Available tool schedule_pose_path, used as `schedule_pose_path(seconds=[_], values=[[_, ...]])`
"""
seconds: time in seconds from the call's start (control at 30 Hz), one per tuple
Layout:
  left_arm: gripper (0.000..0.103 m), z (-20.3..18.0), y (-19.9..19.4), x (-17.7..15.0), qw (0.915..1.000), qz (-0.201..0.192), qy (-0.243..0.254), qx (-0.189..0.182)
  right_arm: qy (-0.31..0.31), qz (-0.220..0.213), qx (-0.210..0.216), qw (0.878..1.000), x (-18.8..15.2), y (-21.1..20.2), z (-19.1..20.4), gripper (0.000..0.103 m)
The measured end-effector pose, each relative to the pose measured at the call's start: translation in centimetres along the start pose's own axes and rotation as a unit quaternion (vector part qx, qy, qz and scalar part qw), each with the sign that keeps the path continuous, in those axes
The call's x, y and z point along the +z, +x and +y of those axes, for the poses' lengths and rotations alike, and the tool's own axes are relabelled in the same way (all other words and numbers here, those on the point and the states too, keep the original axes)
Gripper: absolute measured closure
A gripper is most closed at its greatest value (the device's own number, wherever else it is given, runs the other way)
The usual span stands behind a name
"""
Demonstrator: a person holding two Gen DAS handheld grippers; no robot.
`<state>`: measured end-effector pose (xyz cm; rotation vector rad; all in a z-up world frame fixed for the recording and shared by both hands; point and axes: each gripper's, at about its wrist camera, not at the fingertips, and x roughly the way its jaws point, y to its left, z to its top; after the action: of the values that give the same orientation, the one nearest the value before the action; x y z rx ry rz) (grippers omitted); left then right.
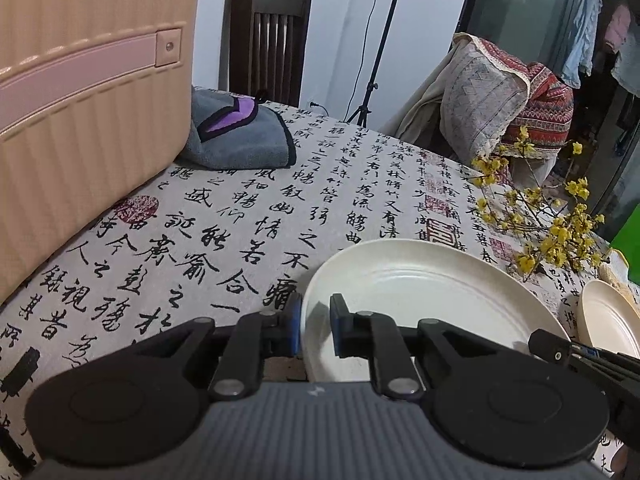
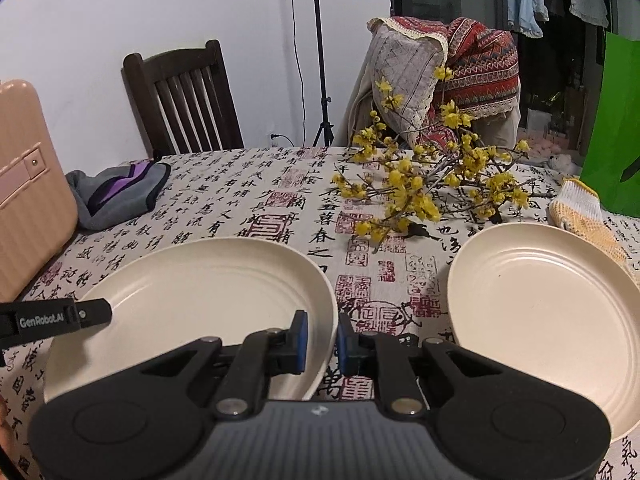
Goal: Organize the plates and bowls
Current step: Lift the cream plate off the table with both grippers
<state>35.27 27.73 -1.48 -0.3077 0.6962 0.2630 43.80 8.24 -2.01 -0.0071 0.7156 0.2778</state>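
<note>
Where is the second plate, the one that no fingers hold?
In the right wrist view the free plate lies on the tablecloth at the right, just in front of the yellow flowers.

Smooth, satin cream plates [image 2: 192, 292] — matt woven tablecloth [image 2: 248, 208], ribbed plastic suitcase [image 1: 80, 120]

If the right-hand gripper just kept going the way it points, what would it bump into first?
The right gripper is clamped on the near plate rim. Straight ahead lies bare tablecloth, then probably the yellow flower branch; depth is unclear.
</note>
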Motion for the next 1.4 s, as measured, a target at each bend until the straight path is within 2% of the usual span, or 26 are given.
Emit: schedule_pose_path(seconds=[0.4,0.7,1.1,1.3,1.4], values=[[0.088,-0.6,-1.4,0.1,0.9996,-0.029,0.007,-0.002,-0.005,-0.013,-0.003,1.0,0.0,-1.0,-0.3,0.091],[0.088,-0.8,-0.9,-0.1,0.9997,-0.016,0.016,0.004,-0.004,-0.011,0.0,1.0,-0.1,-1.1,-0.6,0.091],[0.088,-0.7,0.4,-0.4,0.9995,0.026,0.018,0.007,0.002,0.03,0.007,1.0,-0.3,0.0,-1.1,0.091],[0.087,-0.9,0.4,-0.5,0.9992,0.027,0.029,0.009,0.002,0.049,0.014,0.999,0.2,0.3,-1.4,0.09],[0.087,-1.3,0.4,-0.6,0.9987,0.024,0.043,0.014,-0.019,0.054,0.011,0.998,0.3,0.4,-1.0,0.09]])
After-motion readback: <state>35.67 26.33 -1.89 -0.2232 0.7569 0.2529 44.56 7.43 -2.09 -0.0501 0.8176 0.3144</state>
